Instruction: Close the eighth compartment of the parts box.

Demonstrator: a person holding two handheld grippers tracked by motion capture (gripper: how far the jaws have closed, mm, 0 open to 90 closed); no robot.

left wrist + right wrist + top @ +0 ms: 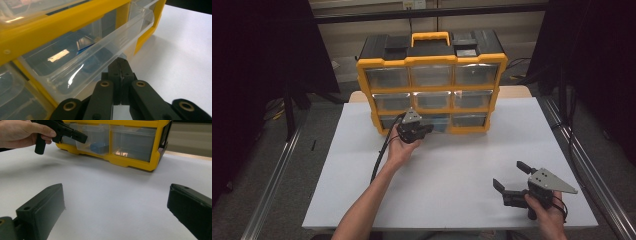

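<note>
step: left gripper (121, 65) working the bottom-middle drawer (100, 47), jaws pressed together at its front lip | drawer: sitting slightly out of cabinet (430, 61), blue item (98, 147) inside | right gripper (508, 180): resting open on table (462, 170) | advice: probably pulling straight, level.

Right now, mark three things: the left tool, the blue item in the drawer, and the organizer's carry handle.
left tool (121, 65): left gripper view, shut jaw tips.
blue item (98, 147): right gripper view, its front face.
carry handle (430, 36): high view, top bar.
</note>
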